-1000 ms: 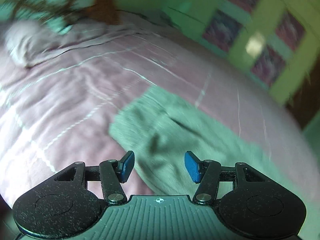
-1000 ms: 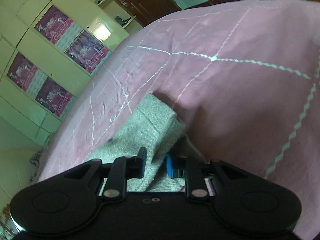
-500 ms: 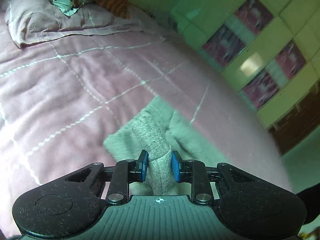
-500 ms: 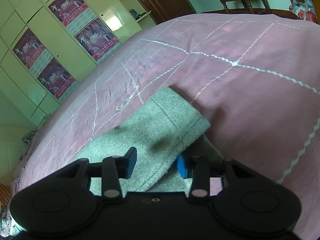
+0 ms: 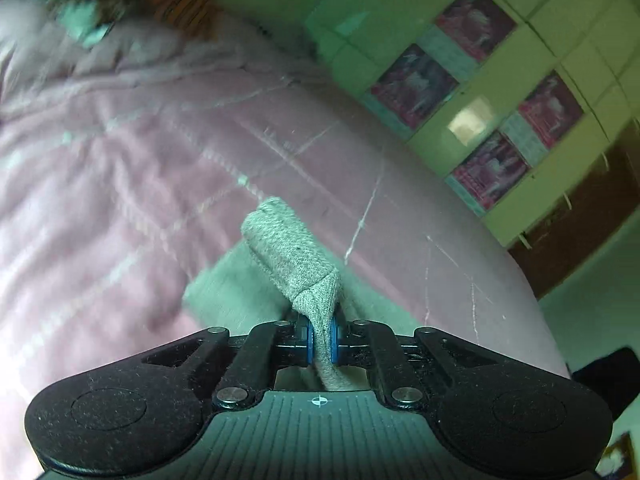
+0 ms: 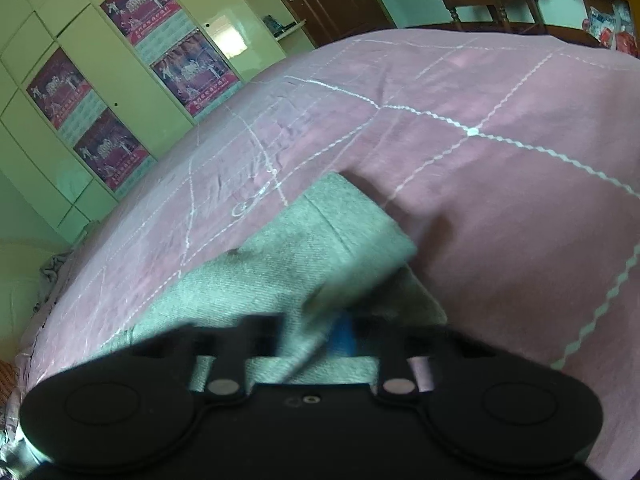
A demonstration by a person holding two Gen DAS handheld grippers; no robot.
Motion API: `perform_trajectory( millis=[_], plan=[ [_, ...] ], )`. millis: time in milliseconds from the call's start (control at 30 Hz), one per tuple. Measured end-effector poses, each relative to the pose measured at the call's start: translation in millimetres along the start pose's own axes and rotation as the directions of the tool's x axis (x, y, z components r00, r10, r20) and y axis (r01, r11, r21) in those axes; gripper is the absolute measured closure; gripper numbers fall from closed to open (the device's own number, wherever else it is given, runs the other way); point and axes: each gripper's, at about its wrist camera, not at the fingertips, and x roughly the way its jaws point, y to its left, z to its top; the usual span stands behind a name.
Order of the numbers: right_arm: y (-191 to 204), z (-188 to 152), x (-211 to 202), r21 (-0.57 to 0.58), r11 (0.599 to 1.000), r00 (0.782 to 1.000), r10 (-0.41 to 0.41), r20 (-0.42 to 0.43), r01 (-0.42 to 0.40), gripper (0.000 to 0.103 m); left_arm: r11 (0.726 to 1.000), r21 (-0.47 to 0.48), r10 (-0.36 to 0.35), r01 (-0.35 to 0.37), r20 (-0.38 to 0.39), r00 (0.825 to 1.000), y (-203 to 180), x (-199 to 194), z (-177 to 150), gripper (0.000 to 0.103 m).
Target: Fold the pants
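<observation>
- While the left gripper (image 5: 320,338) pinches a raised edge of the grey pants (image 5: 290,258), a fold is judged under way on the pink bedspread (image 5: 120,168).
- Right gripper (image 6: 310,334): blurred; closure cannot be told, cloth between fingers.
- Next: carry edge toward 12 o'clock.
- Wardrobe posters (image 6: 192,68), 10 o'clock: text unreadable.

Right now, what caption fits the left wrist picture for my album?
Left gripper pinches gray pants and lifts a fold above the pink bedspread.
</observation>
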Motion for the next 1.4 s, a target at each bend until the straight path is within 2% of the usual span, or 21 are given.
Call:
perform_trajectory(
  millis=[100, 133, 200, 300, 467, 633, 700, 800, 867, 933, 1000, 1100, 1167, 1200, 1267, 1300, 1367, 1400],
  plan=[
    [1.2, -1.1, -0.1, -0.01, 1.0, 1.0, 0.006, 0.006, -0.005, 0.098, 0.994, -0.004, 0.106, -0.106, -0.103, 0.989, 22.4, 21.7, -8.1, 0.095],
    [1.3, -1.3, 1.8, -0.01, 1.0, 1.0, 0.01, -0.001, -0.01, 0.097, 0.993, -0.02, 0.111, -0.114, -0.123, 0.986, 31.5, 29.0, -13.6, 0.095],
    [2.7, -1.8, 6.0, -0.018, 1.0, 1.0, 0.012, -0.022, -0.012, 0.096, 0.993, -0.038, 0.106, -0.11, -0.107, 0.989, 30.8, 31.8, -18.5, 0.095],
    [0.3, -1.0, 7.4, -0.006, 1.0, 0.999, 0.014, -0.034, -0.014, 0.097, 0.991, 0.025, 0.137, -0.135, -0.109, 0.985, 19.0, 33.3, -16.6, 0.095],
    [2.8, -2.5, 5.1, -0.026, 1.0, 1.0, 0.009, -0.016, -0.009, 0.096, 0.99, 0.033, 0.137, -0.134, -0.129, 0.982, 15.4, 32.9, -10.8, 0.094],
    [5.6, -3.2, 1.8, -0.046, 0.999, 1.0, 0.005, -0.01, -0.005, 0.099, 0.991, 0.025, 0.134, -0.132, -0.131, 0.982, 19.9, 27.6, -9.9, 0.094],
    [9.7, -3.4, -8.1, -0.073, 0.997, 0.999, 0.034, 0.035, -0.031, 0.099, 0.992, 0.021, 0.126, -0.125, -0.132, 0.983, 21.5, 28.6, -7.9, 0.094],
    [9.7, -7.3, -28.5, -0.038, 0.998, 0.996, 0.058, 0.067, -0.056, 0.099, 0.994, 0.022, 0.113, -0.111, -0.139, 0.984, 24.4, 28.6, -5.5, 0.094],
    [9.2, -12.5, -31.9, -0.052, 0.999, 0.999, 0.01, 0.044, -0.007, 0.099, 0.994, 0.021, 0.108, -0.106, -0.15, 0.983, 25.5, 29.2, -3.4, 0.094],
    [0.9, -12.7, -22.4, 0.001, 0.999, 0.999, -0.034, -0.014, 0.034, 0.099, 0.993, 0.04, 0.118, -0.113, -0.161, 0.98, 23.2, 30.8, -1.2, 0.094],
    [2.5, -10.4, -13.9, 0.003, 0.998, 0.998, -0.059, -0.038, 0.059, 0.099, 0.993, 0.045, 0.117, -0.111, -0.15, 0.982, 19.6, 28.0, 1.1, 0.094],
    [9.4, -5.2, -20.5, -0.003, 1.0, 1.0, -0.006, 0.019, 0.006, 0.099, 0.998, 0.018, 0.069, -0.068, -0.107, 0.992, 21.6, 18.4, 3.3, 0.094],
    [12.1, -4.2, -31.3, -0.012, 0.999, 0.995, 0.051, 0.08, -0.051, 0.099, 0.994, 0.058, 0.101, -0.094, -0.132, 0.986, 22.6, 22.4, -2.8, 0.094],
    [13.4, -4.8, -33.0, -0.033, 0.999, 0.995, 0.045, 0.087, -0.042, 0.099, 0.991, 0.081, 0.114, -0.103, -0.139, 0.984, 22.6, 24.8, -6.8, 0.094],
    [7.8, -8.5, -18.0, -0.049, 0.997, 0.998, -0.065, 0.01, 0.065, 0.099, 0.991, 0.081, 0.117, -0.107, -0.131, 0.984, 22.4, 24.4, -9.9, 0.093],
    [-2.6, -12.3, -6.9, -0.014, 0.993, 0.992, -0.118, -0.045, 0.117, 0.101, 0.992, 0.072, 0.114, -0.105, -0.133, 0.985, 22.4, 23.2, -9.9, 0.092],
    [-13.4, -8.6, -6.2, 0.078, 0.993, 0.995, -0.082, -0.058, 0.086, 0.096, 0.994, 0.057, 0.102, -0.096, -0.128, 0.986, 23.8, 17.5, -10.9, 0.086],
    [-13.1, -8.0, -9.1, 0.077, 0.993, 0.995, -0.084, -0.049, 0.088, 0.093, 0.995, 0.036, 0.094, -0.09, -0.118, 0.989, 25.5, 11.5, -12.6, 0.085]
  ],
)
